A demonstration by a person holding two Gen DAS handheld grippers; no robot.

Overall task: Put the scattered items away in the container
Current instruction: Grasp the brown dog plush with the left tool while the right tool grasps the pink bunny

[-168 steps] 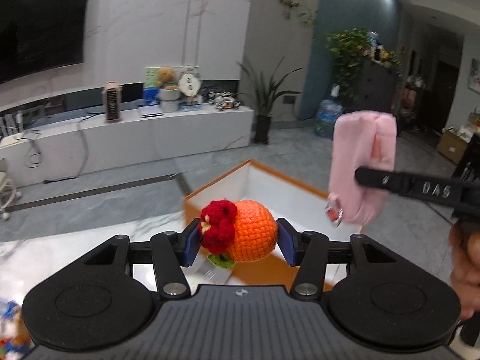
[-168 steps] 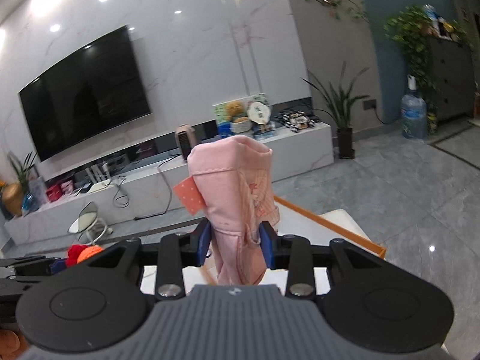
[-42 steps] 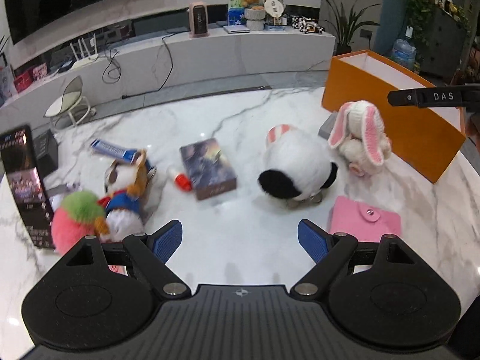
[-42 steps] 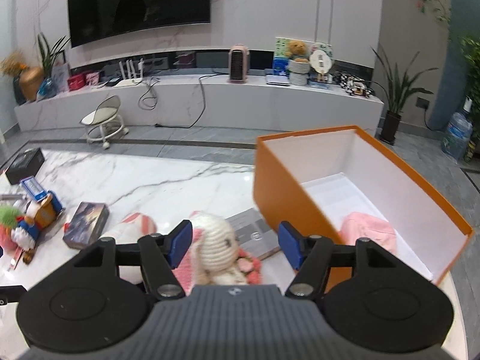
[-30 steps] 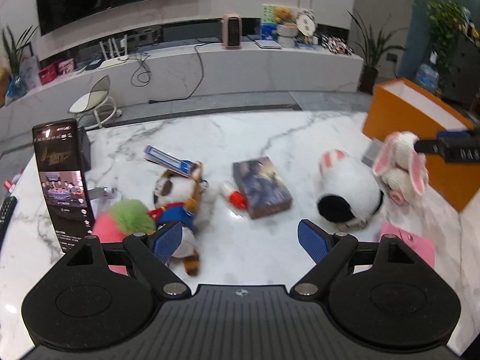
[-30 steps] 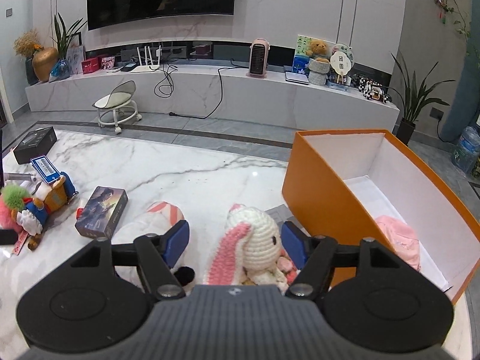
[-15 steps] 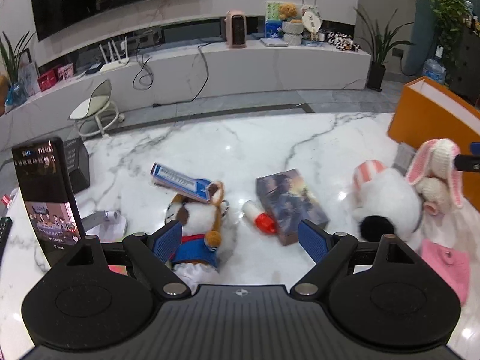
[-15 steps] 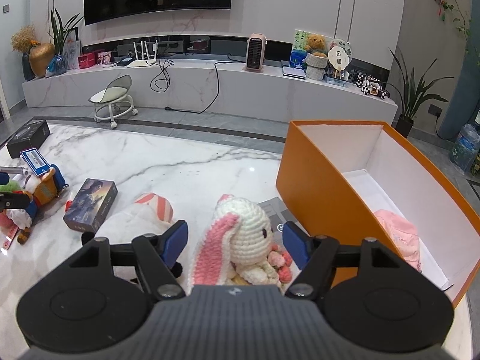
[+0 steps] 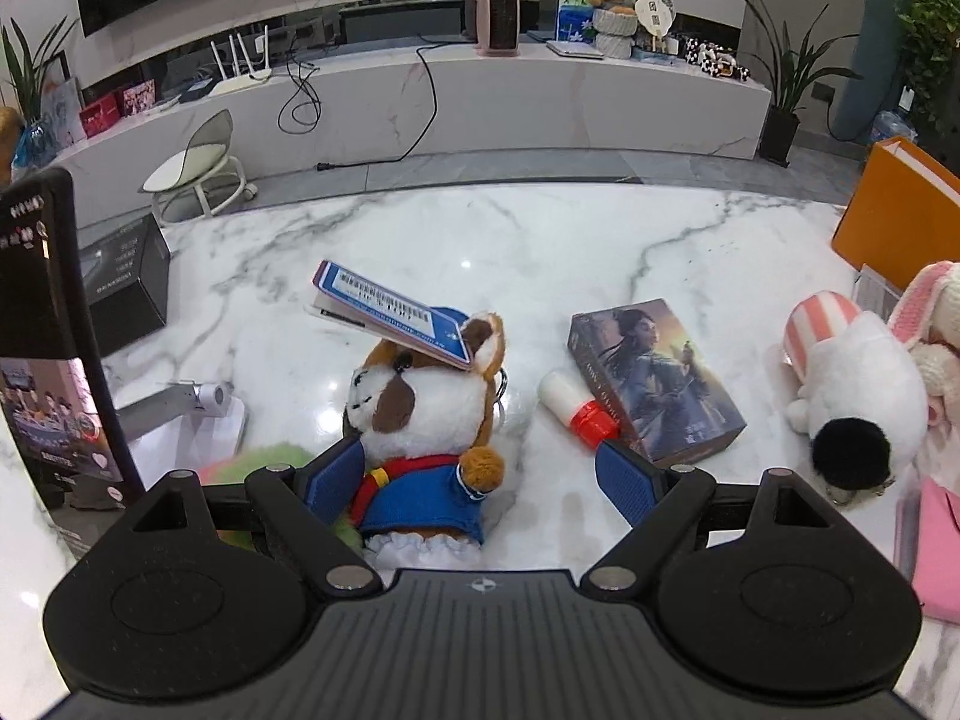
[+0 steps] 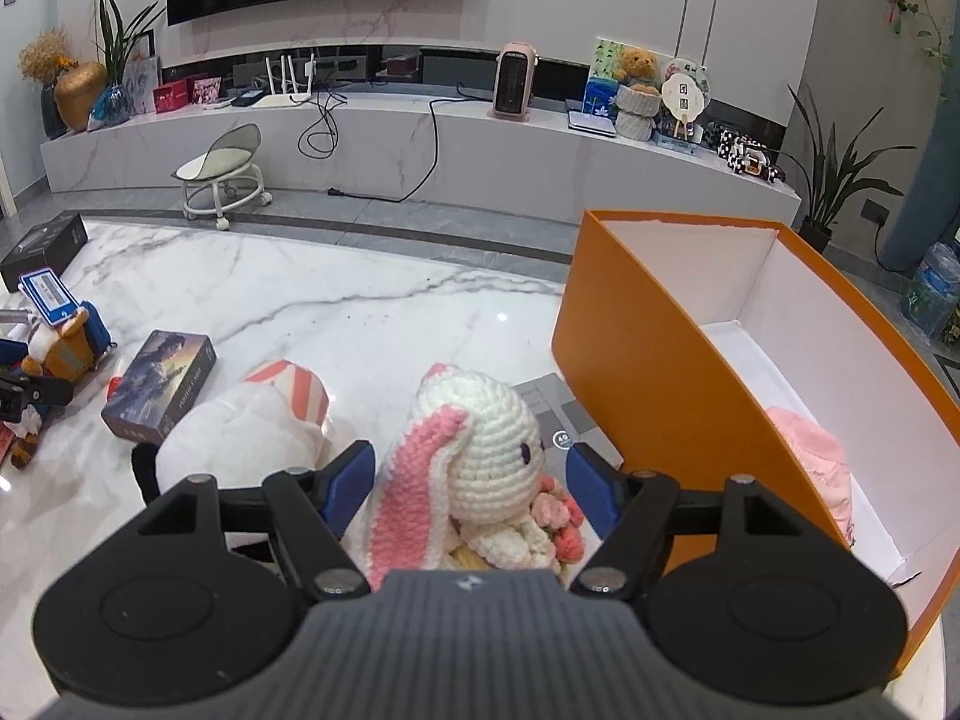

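- Left wrist view: the left gripper (image 9: 480, 474) hangs over the marble table (image 9: 600, 252) with its jaws spread wide, gripping nothing.
- Sitting between the blue pads (image 9: 624, 480) is the brown-and-white plush in a blue outfit (image 9: 429, 420); the left pad looks right against its flank, the right pad stands apart from it.
- A blue barcode card (image 9: 390, 312) lies tilted on that plush's head, at about 11 o'clock from it.
- At 3 o'clock from the plush lie a white tube with a red cap (image 9: 576, 408) and, touching it, a picture box (image 9: 654, 378).
- Far right: a white plush with a black end (image 9: 858, 396), and the orange box (image 9: 894, 222) at 2 o'clock on the table edge.
- Right wrist view: the right gripper (image 10: 471, 480) is spread fairly wide around the crochet bunny (image 10: 480, 450), which is upright between the pads; I cannot tell whether they touch it.
- The orange box (image 10: 636, 360) sits at 2 o'clock, just beside the bunny, with a pink cloth item (image 10: 816, 456) inside.
- The white plush (image 10: 240, 432) lies at 9 o'clock of the bunny, and the picture box (image 10: 162, 384) is further left.
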